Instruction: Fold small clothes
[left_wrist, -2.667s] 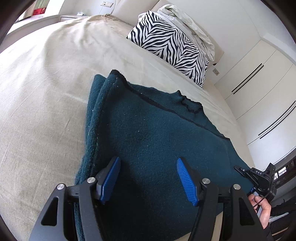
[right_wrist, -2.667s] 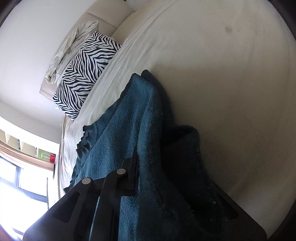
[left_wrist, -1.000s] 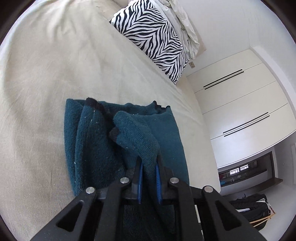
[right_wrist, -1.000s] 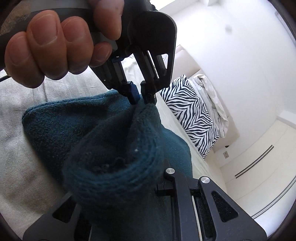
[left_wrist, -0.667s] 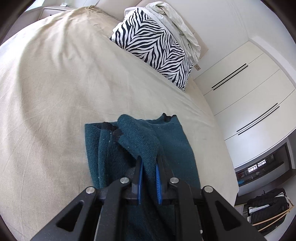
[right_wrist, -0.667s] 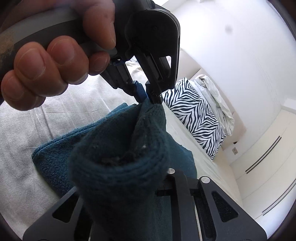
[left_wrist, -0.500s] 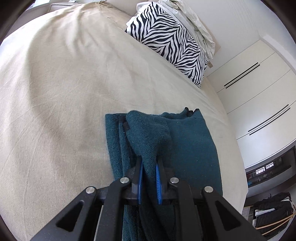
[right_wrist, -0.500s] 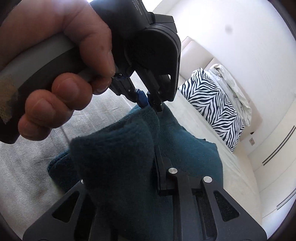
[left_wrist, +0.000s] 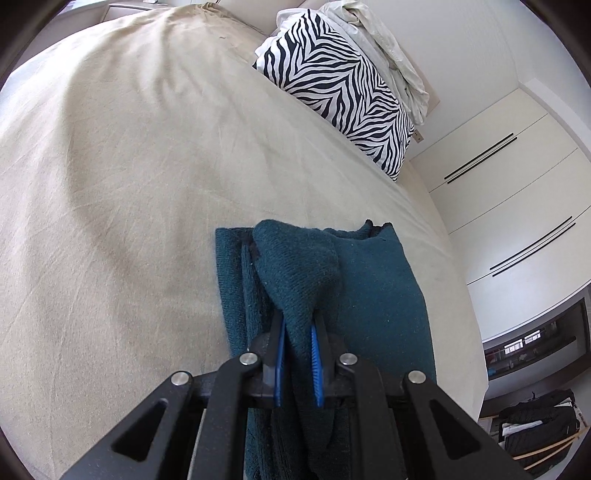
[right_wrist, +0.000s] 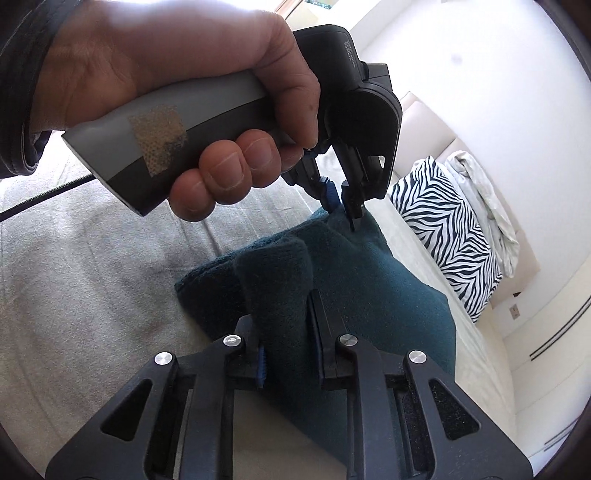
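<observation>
A dark teal knit sweater (left_wrist: 376, 288) lies folded on the beige bed (left_wrist: 129, 184). My left gripper (left_wrist: 297, 321) is shut on a raised fold of its near edge, blue pads pressing the cloth from both sides. In the right wrist view my right gripper (right_wrist: 282, 310) has a thick bunch of the same sweater (right_wrist: 388, 295) between its pads; its jaws are closing on it. Just beyond, a person's hand (right_wrist: 166, 74) holds the left gripper (right_wrist: 341, 210), whose tips pinch the sweater's edge.
A zebra-striped pillow (left_wrist: 343, 88) and crumpled white bedding (left_wrist: 384, 40) lie at the head of the bed. White wardrobe doors (left_wrist: 517, 184) line the right wall. Dark bags (left_wrist: 535, 432) sit on the floor past the bed's right edge.
Both grippers have come down with the held fold, and the sweater lies flatter on the bed. The bunch in the right gripper has dropped lower, and the left hand fills more of the right view.
</observation>
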